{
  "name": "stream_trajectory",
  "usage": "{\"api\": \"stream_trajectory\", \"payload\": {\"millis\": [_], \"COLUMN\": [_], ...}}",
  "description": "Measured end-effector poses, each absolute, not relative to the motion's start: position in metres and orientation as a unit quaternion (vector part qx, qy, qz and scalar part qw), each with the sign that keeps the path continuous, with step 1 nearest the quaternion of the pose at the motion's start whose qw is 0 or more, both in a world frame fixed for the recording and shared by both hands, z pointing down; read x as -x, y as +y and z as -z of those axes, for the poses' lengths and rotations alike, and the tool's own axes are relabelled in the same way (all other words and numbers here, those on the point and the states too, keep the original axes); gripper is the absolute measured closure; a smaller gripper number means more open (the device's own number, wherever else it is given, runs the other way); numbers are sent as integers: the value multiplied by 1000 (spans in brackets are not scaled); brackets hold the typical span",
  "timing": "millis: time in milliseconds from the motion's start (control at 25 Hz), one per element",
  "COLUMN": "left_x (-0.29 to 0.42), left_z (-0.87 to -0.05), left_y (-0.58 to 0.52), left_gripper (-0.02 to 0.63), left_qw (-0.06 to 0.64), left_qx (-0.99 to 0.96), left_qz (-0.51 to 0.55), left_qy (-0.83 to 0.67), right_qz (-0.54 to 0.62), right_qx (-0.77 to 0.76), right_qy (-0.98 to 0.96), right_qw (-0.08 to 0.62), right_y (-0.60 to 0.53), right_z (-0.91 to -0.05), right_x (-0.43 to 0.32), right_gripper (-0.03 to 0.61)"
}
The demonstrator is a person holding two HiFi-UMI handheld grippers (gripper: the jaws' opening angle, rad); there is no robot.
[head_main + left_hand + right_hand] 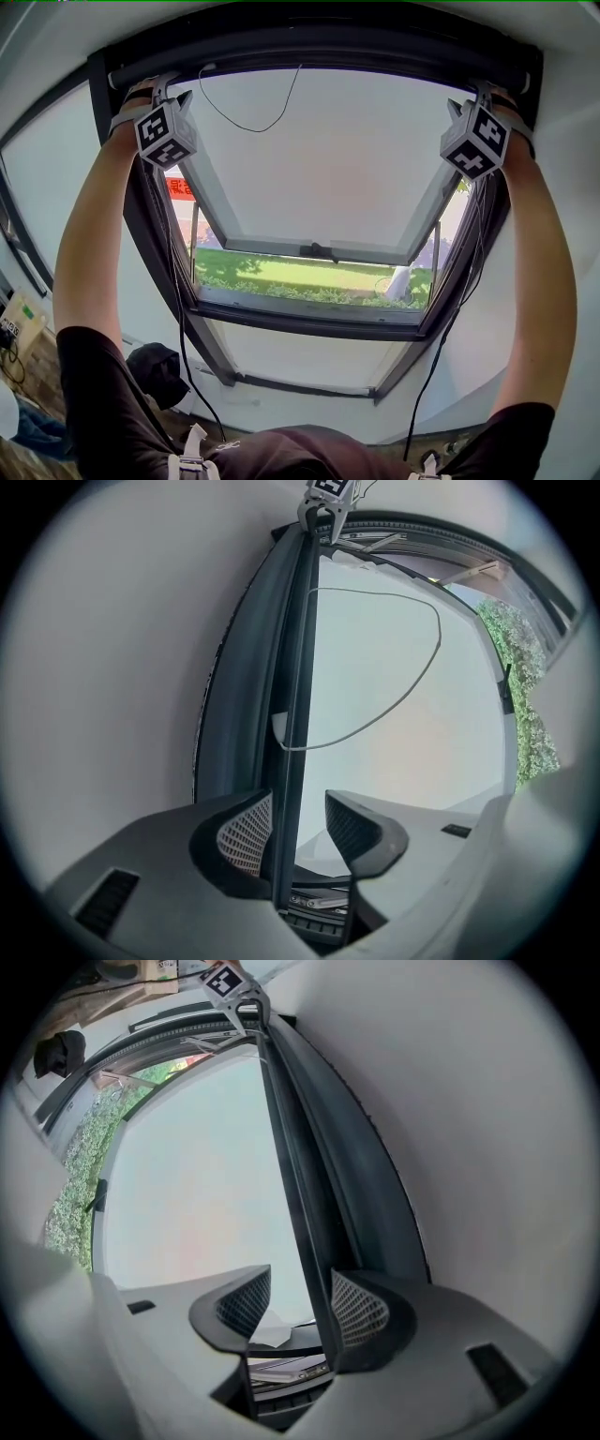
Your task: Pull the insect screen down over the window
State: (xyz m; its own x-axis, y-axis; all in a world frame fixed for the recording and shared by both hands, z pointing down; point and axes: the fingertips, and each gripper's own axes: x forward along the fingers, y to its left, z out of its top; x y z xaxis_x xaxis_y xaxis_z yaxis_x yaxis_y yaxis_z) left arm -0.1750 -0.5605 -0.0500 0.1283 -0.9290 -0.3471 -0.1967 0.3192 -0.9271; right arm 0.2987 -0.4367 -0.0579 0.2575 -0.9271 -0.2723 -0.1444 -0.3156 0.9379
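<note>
The insect screen's dark pull bar (319, 52) lies along the top of the roof window frame (141, 244), and a thin cord (248, 122) loops down from it. My left gripper (155, 94) reaches up to the bar's left end and my right gripper (483, 94) to its right end. In the left gripper view the bar (298, 667) runs between the jaws of the left gripper (298, 817), beside the left pad (246, 832) with a gap to the right pad. In the right gripper view the bar (295, 1176) lies against the right pad (361, 1312) of the right gripper (298, 1293), whose jaws are opening, clear of the left pad.
The glass sash (309, 248) is tilted outward, with grass and shrubs below it. Black cables (183, 319) hang from both grippers along the frame sides. A dark bag (155, 370) lies on the floor at lower left. White wall surrounds the frame.
</note>
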Motion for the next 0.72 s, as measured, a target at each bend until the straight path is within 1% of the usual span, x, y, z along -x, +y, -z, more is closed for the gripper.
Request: {"api": "stream_trajectory", "payload": {"millis": [200,400,600,720], "left_x": [171,169,175,174], "left_z": [46,48,41,38], "left_y": [-568,-568,-572,-574], "left_gripper": [422,420,422,435], "left_qw": [565,572,554,557], "left_qx": [492,488,493,493], "left_qz": [341,334,360,365], "left_qy": [568,569,567,559], "right_qz": [465,475,449,440], "right_qx": [-668,-648,-647,-645], "right_qy": [-387,-364,-380,-390], "right_qw": [434,471,485,487], "right_y": [-437,-438,-438,-437], "right_z": [57,56,51,48], "right_x": [-301,-301,-302,-301], "right_gripper": [367,367,367,393]}}
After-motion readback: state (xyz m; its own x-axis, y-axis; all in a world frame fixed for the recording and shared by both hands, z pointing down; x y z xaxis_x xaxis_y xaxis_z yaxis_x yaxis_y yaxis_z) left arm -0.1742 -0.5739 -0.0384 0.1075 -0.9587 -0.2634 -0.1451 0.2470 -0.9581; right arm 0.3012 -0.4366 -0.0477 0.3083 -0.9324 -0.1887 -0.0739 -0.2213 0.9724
